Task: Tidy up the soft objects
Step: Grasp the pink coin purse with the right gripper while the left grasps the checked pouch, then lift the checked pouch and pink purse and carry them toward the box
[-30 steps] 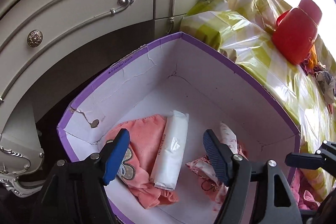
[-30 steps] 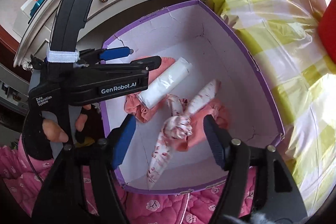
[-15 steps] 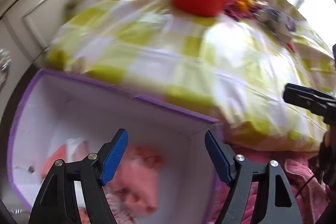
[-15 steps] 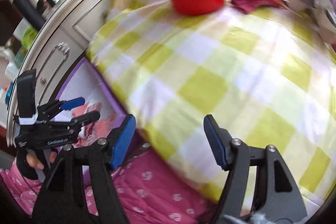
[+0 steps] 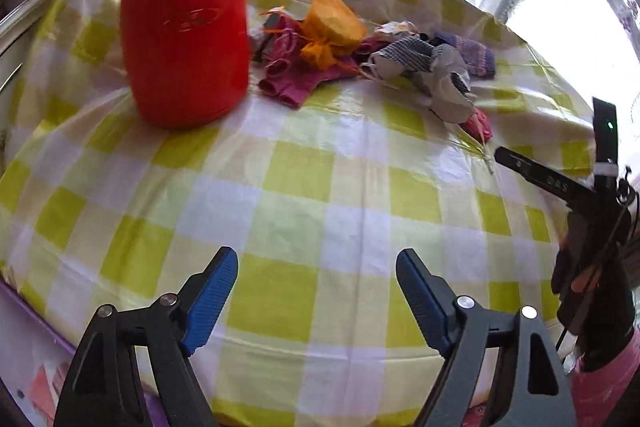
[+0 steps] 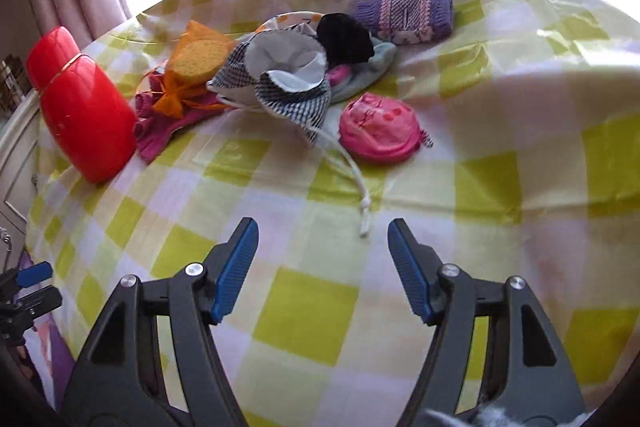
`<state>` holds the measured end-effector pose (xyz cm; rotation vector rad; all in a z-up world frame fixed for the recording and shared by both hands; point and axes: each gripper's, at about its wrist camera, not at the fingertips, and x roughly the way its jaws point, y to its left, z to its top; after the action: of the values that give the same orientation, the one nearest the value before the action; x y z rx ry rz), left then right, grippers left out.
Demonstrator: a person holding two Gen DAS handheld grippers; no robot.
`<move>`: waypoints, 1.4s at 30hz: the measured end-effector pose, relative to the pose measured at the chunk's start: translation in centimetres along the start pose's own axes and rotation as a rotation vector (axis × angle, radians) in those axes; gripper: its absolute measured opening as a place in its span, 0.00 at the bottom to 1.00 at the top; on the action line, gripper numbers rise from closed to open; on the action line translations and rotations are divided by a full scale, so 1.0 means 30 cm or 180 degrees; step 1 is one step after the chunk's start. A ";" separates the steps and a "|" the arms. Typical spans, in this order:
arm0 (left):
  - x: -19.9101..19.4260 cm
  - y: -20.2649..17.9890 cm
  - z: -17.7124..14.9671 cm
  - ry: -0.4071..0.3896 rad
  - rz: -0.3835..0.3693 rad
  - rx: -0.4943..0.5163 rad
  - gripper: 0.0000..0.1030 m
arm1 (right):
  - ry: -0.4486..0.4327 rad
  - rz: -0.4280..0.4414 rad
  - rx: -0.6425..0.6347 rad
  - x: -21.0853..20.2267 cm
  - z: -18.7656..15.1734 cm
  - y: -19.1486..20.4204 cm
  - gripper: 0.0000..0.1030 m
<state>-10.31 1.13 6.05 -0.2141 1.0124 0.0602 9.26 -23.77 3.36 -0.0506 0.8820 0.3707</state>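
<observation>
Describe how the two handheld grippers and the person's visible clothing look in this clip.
Both the left gripper and the right gripper have black triangular frames with silver rivets and ribbed blue pads. In the left wrist view the right gripper's body is black with a small green light, a white strap and thin black cables. A pink sleeve shows below it.

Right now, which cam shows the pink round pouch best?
Right wrist view: the pink round pouch lies fully in sight on the checked tablecloth, beside the houndstooth drawstring bag. In the left wrist view only a pink sliver shows behind that bag.
</observation>
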 end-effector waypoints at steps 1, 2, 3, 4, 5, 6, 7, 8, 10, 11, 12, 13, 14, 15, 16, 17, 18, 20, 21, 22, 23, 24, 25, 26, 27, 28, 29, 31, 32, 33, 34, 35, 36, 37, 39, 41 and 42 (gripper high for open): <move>0.028 -0.026 0.017 0.0008 -0.0040 0.0072 0.80 | -0.0001 -0.0134 -0.0013 0.035 0.031 -0.016 0.68; 0.055 -0.044 0.036 0.0035 -0.0113 0.0108 0.80 | 0.0009 -0.0272 -0.0008 0.069 0.061 -0.034 0.68; 0.086 -0.060 0.052 0.0064 -0.0186 0.0118 0.80 | 0.0015 -0.0333 0.0047 0.096 0.090 -0.057 0.68; 0.115 -0.074 0.063 0.0111 -0.0218 0.0119 0.80 | -0.0006 -0.0295 0.0177 0.113 0.115 -0.089 0.68; 0.139 -0.086 0.072 0.0159 -0.0239 0.0111 0.80 | -0.0040 -0.0190 0.0341 0.126 0.138 -0.121 0.69; 0.157 -0.093 0.075 0.0174 -0.0284 0.0112 0.80 | -0.0057 -0.0090 0.0479 0.141 0.158 -0.145 0.69; 0.169 -0.102 0.078 0.0167 -0.0316 0.0120 0.80 | -0.0037 -0.0051 0.0555 0.163 0.174 -0.159 0.69; 0.183 -0.112 0.080 0.0156 -0.0321 0.0128 0.80 | 0.0029 -0.0054 0.0551 0.192 0.188 -0.160 0.69; 0.209 -0.125 0.087 0.0147 -0.0375 0.0147 0.80 | 0.0194 -0.0077 0.0440 0.254 0.190 -0.139 0.69; 0.223 -0.132 0.092 0.0155 -0.0418 0.0157 0.80 | 0.0228 -0.0048 0.0395 0.271 0.183 -0.125 0.70; 0.236 -0.139 0.101 0.0172 -0.0457 0.0173 0.80 | 0.0177 -0.0065 0.0291 0.269 0.178 -0.106 0.76; 0.250 -0.149 0.110 0.0187 -0.0495 0.0191 0.80 | 0.0189 -0.0086 0.0170 0.264 0.167 -0.083 0.80; 0.264 -0.161 0.123 0.0196 -0.0535 0.0215 0.80 | 0.0201 -0.0082 0.0035 0.255 0.152 -0.060 0.83; 0.275 -0.172 0.139 0.0200 -0.0577 0.0242 0.80 | 0.0223 -0.0099 -0.0130 0.244 0.135 -0.034 0.85; 0.290 -0.186 0.158 0.0192 -0.0613 0.0256 0.80 | 0.0213 -0.0132 -0.0289 0.228 0.117 -0.012 0.82; 0.306 -0.198 0.179 0.0174 -0.0650 0.0252 0.80 | 0.0137 -0.0097 -0.0384 0.202 0.101 0.001 0.73; 0.322 -0.208 0.202 0.0150 -0.0682 0.0230 0.80 | 0.0092 -0.0007 -0.0433 0.176 0.087 0.006 0.35; 0.353 -0.221 0.251 0.0099 -0.0712 0.0134 0.80 | 0.0076 -0.0066 -0.0412 0.127 0.050 -0.004 0.18; 0.368 -0.226 0.275 0.0072 -0.0731 0.0075 0.80 | 0.0058 -0.0034 -0.0355 0.096 0.024 -0.014 0.18; 0.381 -0.231 0.299 0.0038 -0.0737 0.0026 0.80 | 0.0054 0.0019 -0.0282 0.063 -0.007 -0.025 0.18; 0.394 -0.239 0.324 -0.0004 -0.0713 0.0000 0.80 | 0.0049 0.0053 -0.0215 0.027 -0.039 -0.036 0.18; 0.405 -0.250 0.349 -0.0058 -0.0665 -0.0009 0.80 | 0.0055 0.0067 -0.0147 -0.008 -0.075 -0.045 0.18; 0.419 -0.264 0.374 -0.0110 -0.0627 -0.0006 0.80 | 0.0047 0.0094 -0.0069 -0.043 -0.109 -0.050 0.18; 0.433 -0.283 0.400 -0.0141 -0.0604 0.0009 0.81 | 0.0043 0.0130 0.0002 -0.068 -0.135 -0.047 0.18; 0.453 -0.307 0.424 -0.0150 -0.0588 0.0042 0.82 | 0.0034 0.0156 0.0039 -0.094 -0.161 -0.045 0.18; 0.480 -0.332 0.452 -0.0151 -0.0560 0.0101 0.82 | 0.0030 0.0167 0.0056 -0.114 -0.182 -0.040 0.18; 0.502 -0.364 0.477 -0.0165 -0.0503 0.0176 0.82 | 0.0028 0.0172 0.0061 -0.119 -0.193 -0.034 0.18; 0.559 -0.420 0.525 -0.0230 -0.0264 0.0322 0.82 | 0.0026 0.0140 0.0036 -0.128 -0.217 -0.022 0.18; 0.590 -0.437 0.538 -0.0221 -0.0086 0.0407 0.82 | 0.0032 0.0123 0.0023 -0.123 -0.218 -0.020 0.18; 0.625 -0.449 0.548 -0.0165 0.0026 0.0447 0.78 | 0.0033 0.0132 0.0035 -0.118 -0.216 -0.019 0.18; 0.649 -0.448 0.548 -0.0117 0.0020 0.0437 0.69 | 0.0031 0.0161 0.0063 -0.125 -0.221 -0.027 0.18; 0.644 -0.441 0.536 -0.0163 0.0070 0.0427 0.44 | 0.0028 0.0199 0.0101 -0.114 -0.229 -0.032 0.18; 0.624 -0.431 0.516 -0.0192 0.0036 0.0438 0.18 | 0.0022 0.0237 0.0143 -0.111 -0.232 -0.037 0.18; 0.601 -0.411 0.490 -0.0138 -0.0143 0.0403 0.18 | 0.0018 0.0275 0.0183 -0.111 -0.236 -0.045 0.18; 0.511 -0.353 0.408 -0.0238 -0.0314 0.0300 0.17 | 0.0015 0.0342 0.0249 -0.087 -0.226 -0.047 0.18; 0.412 -0.300 0.306 -0.0377 -0.0313 0.0354 0.17 | 0.0011 0.0386 0.0295 -0.079 -0.221 -0.053 0.18; 0.373 -0.274 0.256 -0.0411 -0.0342 0.0386 0.17 | 0.0011 0.0399 0.0308 -0.078 -0.220 -0.054 0.18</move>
<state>3.25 -5.86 1.74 -0.1517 0.8714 -0.0841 3.54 -27.25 0.75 0.0938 0.9077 0.4444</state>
